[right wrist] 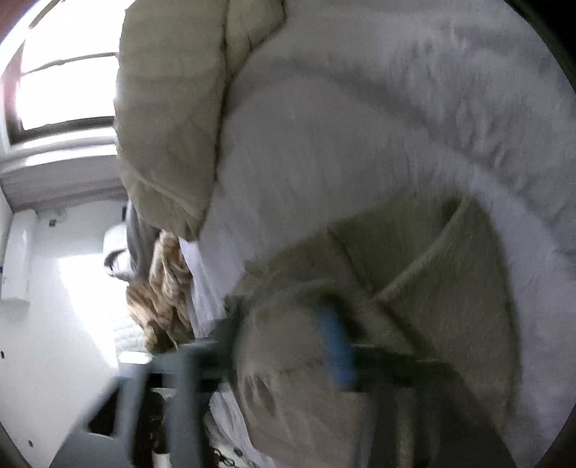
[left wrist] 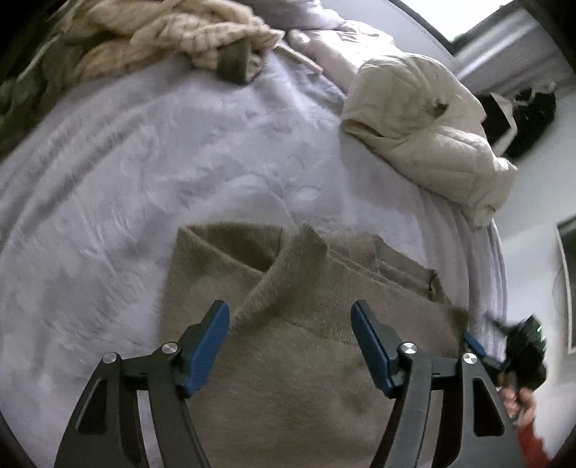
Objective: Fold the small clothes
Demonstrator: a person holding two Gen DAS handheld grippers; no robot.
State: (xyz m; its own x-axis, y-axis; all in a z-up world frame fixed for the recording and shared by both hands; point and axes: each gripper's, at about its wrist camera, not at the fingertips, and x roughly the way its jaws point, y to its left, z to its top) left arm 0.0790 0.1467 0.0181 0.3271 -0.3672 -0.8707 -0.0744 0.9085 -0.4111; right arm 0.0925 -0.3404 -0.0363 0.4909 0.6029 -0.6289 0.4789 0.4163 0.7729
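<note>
Brown sweater (left wrist: pixel 288 378) lies under my left gripper (left wrist: pixel 289 345), jaws wide apart; right gripper (right wrist: pixel 288 352) pinches its edge, folding next.

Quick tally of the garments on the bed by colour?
Taupe knit sweater: 1
Cream quilted jacket: 1
Tan chunky knit: 1
Pale pink garment: 1
Total: 4
</note>
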